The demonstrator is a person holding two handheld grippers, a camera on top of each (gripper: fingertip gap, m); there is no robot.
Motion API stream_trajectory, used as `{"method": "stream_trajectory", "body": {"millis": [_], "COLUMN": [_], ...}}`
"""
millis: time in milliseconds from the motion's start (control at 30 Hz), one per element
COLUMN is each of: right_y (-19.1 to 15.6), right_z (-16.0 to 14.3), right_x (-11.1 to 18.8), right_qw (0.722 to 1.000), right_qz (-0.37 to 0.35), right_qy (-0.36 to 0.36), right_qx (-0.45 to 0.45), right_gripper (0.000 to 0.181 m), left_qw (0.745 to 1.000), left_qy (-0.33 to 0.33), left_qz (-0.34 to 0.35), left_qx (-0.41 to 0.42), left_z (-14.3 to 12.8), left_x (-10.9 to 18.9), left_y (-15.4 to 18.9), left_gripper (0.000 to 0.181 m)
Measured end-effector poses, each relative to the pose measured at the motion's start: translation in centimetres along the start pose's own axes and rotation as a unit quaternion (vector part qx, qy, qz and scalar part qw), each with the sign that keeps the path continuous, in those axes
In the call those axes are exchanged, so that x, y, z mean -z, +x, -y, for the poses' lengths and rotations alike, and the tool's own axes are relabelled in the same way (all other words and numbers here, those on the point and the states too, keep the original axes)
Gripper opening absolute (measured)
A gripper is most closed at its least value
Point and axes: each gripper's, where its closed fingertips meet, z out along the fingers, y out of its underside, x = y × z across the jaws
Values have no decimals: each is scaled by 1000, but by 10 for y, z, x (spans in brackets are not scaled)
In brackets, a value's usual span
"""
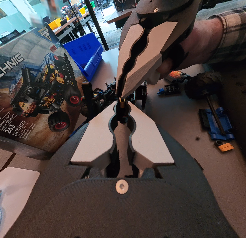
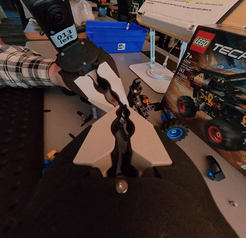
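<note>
Pin (image 1: 121, 103) — between both tools' tips

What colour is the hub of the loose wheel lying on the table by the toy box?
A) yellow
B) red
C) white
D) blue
D: in the right wrist view the loose wheel lying beside the toy box has a blue hub inside its black tyre; red hubs appear only in the box picture.

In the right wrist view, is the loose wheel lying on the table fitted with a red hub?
No, the loose wheel lying beside the toy box has a blue hub inside its black tyre.
</note>
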Motion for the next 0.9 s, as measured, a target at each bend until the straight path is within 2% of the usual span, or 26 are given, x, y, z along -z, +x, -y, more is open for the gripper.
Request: {"method": "stream_trajectory", "body": {"millis": [67,100,133,167,200,233,300,467,700,900], "right_y": [0,2,17,34,37,33,25,-3,3,3], "right_z": [-1,28,54,55,44,36,25,-21,-28,-39], "right_x": [0,16,44,62,64,57,38,-1,-14,-22], "right_qw": [1000,996,985,981,985,989,995,998,997,992], "right_qz": [-3,6,-8,-41,-45,-32,-9,11,-2,-17], "right_qy": [-2,83,163,179,159,133,86,-56,-77,-122], "right_qx": [3,-21,-52,-56,-57,-54,-45,28,-4,31], "right_gripper": [0,0,0,0,0,0,0,16,5,2], "left_qw": [1000,994,993,996,1000,1000,997,998,998,996], "left_qy": [-9,-102,-111,-87,-20,-22,-75,-58,-62,-84], "left_qz": [-1,17,23,25,16,7,-7,0,-5,-5], "left_qx": [-6,-23,-18,12,8,-16,-36,-24,-20,-22], "left_z": [-7,-44,-59,-43,-8,0,-23,-20,-21,-34], "left_x": [-1,-4,-1,6,10,4,-10,-2,-3,-5], "left_y": [-1,-7,-13,-18,-9,1,6,2,3,3], "left_gripper": [7,9,7,6,6,6,8,7,8,10]}}
